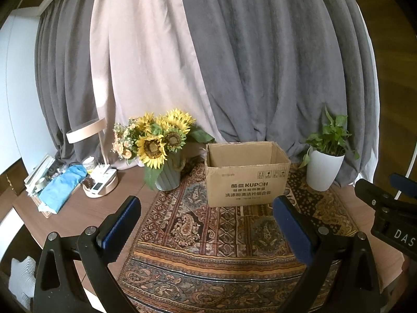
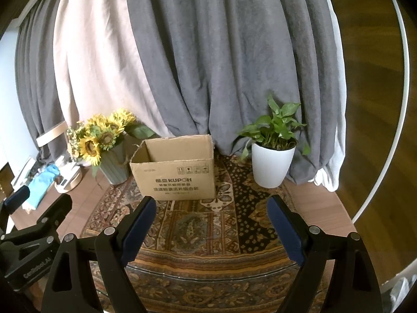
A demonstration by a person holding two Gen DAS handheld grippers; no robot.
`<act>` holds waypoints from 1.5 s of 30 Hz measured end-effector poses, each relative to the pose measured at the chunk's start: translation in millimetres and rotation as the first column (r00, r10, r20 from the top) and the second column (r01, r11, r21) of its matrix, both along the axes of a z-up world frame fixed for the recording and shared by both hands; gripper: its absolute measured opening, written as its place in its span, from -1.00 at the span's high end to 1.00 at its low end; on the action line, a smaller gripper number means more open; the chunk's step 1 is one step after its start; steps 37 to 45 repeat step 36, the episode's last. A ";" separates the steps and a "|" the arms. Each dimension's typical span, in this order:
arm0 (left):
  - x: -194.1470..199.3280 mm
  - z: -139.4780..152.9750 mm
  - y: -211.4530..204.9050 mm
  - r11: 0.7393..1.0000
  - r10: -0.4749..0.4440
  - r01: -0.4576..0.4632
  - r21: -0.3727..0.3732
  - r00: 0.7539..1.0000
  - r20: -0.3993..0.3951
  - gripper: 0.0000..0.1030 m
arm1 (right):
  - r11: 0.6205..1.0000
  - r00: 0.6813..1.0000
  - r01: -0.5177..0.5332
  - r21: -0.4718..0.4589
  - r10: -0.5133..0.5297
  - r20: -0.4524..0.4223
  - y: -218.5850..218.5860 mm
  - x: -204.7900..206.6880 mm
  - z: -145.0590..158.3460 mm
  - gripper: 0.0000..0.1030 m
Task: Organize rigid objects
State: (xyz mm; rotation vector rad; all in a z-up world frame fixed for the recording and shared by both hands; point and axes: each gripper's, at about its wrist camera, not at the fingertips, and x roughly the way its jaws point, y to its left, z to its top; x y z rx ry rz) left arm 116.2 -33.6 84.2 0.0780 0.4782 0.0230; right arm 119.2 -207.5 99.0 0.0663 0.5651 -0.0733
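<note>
An open cardboard box (image 1: 246, 173) printed KUPOH stands upright on a patterned rug (image 1: 208, 234); it also shows in the right wrist view (image 2: 177, 169). I cannot see inside it. My left gripper (image 1: 207, 208) is open and empty, hovering above the rug in front of the box. My right gripper (image 2: 211, 208) is open and empty, also in front of the box. The right gripper shows at the right edge of the left wrist view (image 1: 391, 208). The left gripper shows at the left edge of the right wrist view (image 2: 31, 221).
A grey vase of sunflowers (image 1: 161, 151) stands left of the box. A white potted plant (image 1: 325, 161) stands to its right. A round tray with remotes (image 1: 101, 182), a blue cloth (image 1: 62, 185) and books sit at far left. Curtains hang behind.
</note>
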 end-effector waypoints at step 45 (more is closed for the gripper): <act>2.8 -1.8 -5.2 1.000 0.011 -0.011 -0.006 1.000 -0.001 -1.00 | 1.000 1.000 -0.002 0.002 0.002 0.003 5.8 -0.4 -1.6 -0.71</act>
